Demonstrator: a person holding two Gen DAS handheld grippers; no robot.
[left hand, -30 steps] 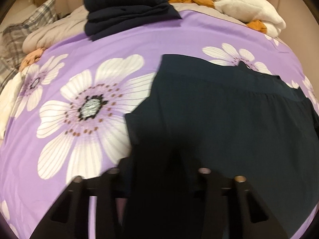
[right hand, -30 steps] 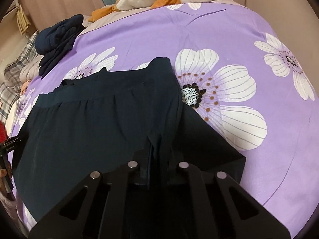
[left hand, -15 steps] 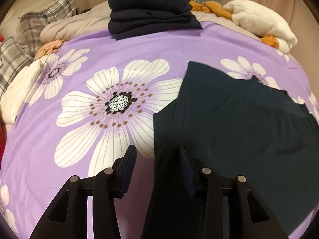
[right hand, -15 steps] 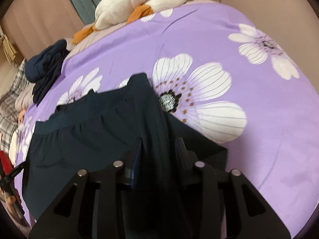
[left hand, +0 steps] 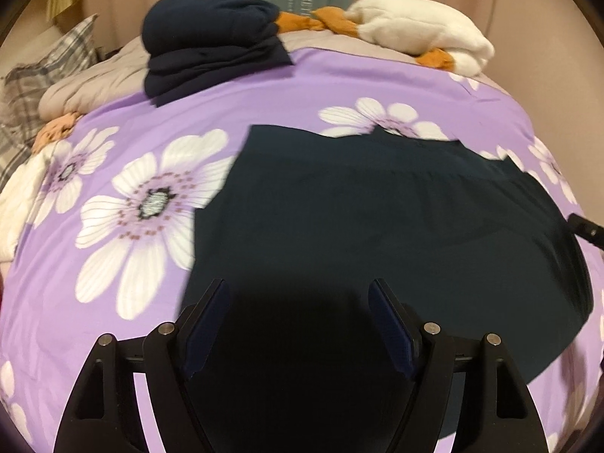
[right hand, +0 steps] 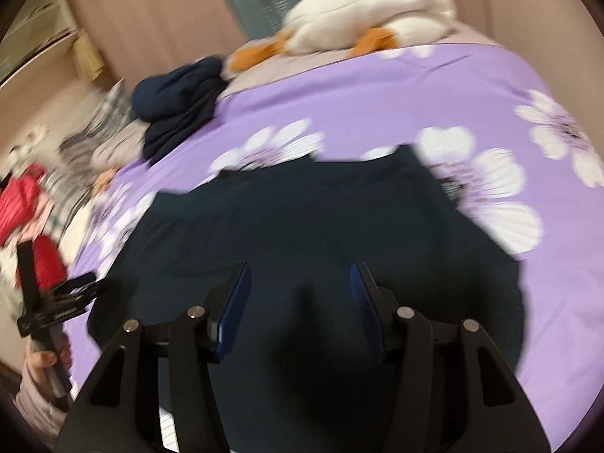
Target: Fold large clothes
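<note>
Looking along the left wrist view: the left gripper (left hand: 300,317) hung over the near part of a dark garment (left hand: 377,226)
Left gripper state: jaws had just been opening and stood spread, the cloth below them, not pinched
Garment place: spread flat on the purple flowered bedspread (left hand: 113,302), right of a big white flower
Far end of bed: a pile of folded dark clothes (left hand: 211,45) beside a white plush toy (left hand: 422,34) with orange parts
Left edge: a plaid pillow (left hand: 45,71)
Right wrist view: the right gripper (right hand: 300,302) hung over the same garment (right hand: 302,219), picture blurred
Right gripper state: jaws had just been opening and stood apart, pinching nothing
Left side of that view: the left gripper (right hand: 56,298) at the garment's edge, held by a hand (right hand: 45,366) in a pale sleeve
</note>
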